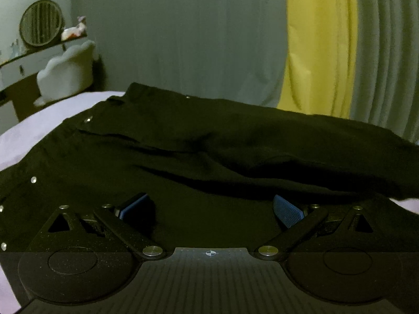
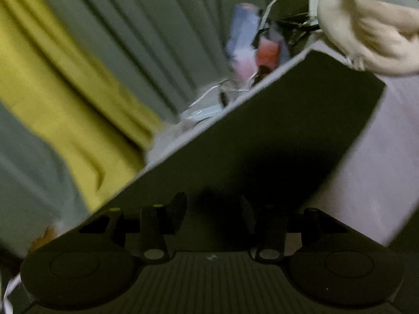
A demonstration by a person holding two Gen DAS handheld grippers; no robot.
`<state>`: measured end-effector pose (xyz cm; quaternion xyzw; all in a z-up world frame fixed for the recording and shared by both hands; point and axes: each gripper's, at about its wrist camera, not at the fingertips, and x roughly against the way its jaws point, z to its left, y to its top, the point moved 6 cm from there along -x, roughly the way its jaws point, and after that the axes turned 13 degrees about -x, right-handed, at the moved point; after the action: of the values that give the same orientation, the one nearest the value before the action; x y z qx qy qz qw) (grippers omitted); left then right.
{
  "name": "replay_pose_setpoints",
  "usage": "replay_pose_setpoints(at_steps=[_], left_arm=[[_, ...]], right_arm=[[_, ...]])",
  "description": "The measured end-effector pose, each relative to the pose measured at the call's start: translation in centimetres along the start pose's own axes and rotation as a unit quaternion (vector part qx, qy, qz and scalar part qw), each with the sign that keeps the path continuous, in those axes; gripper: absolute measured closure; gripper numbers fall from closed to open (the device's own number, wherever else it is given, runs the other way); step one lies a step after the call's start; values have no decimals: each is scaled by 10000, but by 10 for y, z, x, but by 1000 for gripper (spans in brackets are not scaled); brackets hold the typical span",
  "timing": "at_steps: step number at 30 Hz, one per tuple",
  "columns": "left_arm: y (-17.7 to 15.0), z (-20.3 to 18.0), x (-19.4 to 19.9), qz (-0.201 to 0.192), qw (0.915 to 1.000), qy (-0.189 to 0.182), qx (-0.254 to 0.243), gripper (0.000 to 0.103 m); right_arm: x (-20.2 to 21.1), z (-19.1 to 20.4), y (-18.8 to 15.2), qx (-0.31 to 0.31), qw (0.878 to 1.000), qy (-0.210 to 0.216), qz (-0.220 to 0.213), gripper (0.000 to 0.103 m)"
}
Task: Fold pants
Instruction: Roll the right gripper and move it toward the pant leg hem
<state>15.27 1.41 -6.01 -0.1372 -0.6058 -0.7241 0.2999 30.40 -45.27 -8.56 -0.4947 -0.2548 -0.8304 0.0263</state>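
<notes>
Black pants [image 1: 209,144] lie spread on a pale lilac bed [image 1: 39,130], waistband and metal rivets to the left, one leg running off to the right. My left gripper [image 1: 210,205] hovers low over the near part of the pants, open, its blue pads [image 1: 286,209] wide apart with nothing between them. In the blurred, dark right wrist view a flat black pant leg [image 2: 275,130] slants up to its end at the upper right. My right gripper [image 2: 213,209] is over that leg; its dark fingers stand apart, with no cloth visibly pinched.
A yellow curtain [image 1: 319,52] and grey drapes hang behind the bed. A dressing table with a round mirror [image 1: 42,23] and a white chair [image 1: 68,70] stand at the far left. A cream plush bundle [image 2: 366,26] sits by the leg's end, beside cables and clutter [image 2: 248,47].
</notes>
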Motion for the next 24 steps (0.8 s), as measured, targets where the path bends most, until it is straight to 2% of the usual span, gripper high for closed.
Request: replay_pose_setpoints(at_steps=[3, 6, 7, 8, 10, 14, 16, 18, 19, 20, 24], left_arm=[[-4, 0, -7, 6, 10000, -10, 81, 0], [-6, -4, -9, -15, 10000, 47, 13, 0], [-7, -4, -10, -20, 10000, 57, 2, 0], [-7, -3, -11, -23, 10000, 56, 3, 0], [-7, -2, -13, -8, 10000, 37, 24, 0], [-6, -3, -13, 24, 10000, 48, 20, 0], [-6, -1, -14, 20, 10000, -5, 86, 0], [-7, 1, -14, 26, 9999, -43, 120, 0], [-7, 1, -15, 39, 9999, -45, 111, 0], [-7, 2, -15, 44, 9999, -58, 124, 0], [-6, 3, -16, 67, 9999, -78, 138, 0]], right_arm=[[-32, 17, 14, -296, 9990, -323, -58, 56], [-60, 30, 21, -229, 9968, -766, -82, 51], [-64, 35, 21, -195, 9956, -909, -139, 46], [-70, 39, 24, -203, 9949, -973, -153, 33], [-75, 47, 25, -231, 9950, -964, -140, 22], [-84, 50, 22, 279, 9888, -1439, -269, 32], [-87, 52, 23, 442, 9867, -1526, -335, 37], [-83, 52, 23, 600, 9849, -1566, -427, 51], [-78, 52, 23, 639, 9860, -1475, -441, 71], [-70, 53, 22, 695, 9874, -1359, -428, 102], [-25, 46, 15, 1150, 9869, -879, -713, 103]])
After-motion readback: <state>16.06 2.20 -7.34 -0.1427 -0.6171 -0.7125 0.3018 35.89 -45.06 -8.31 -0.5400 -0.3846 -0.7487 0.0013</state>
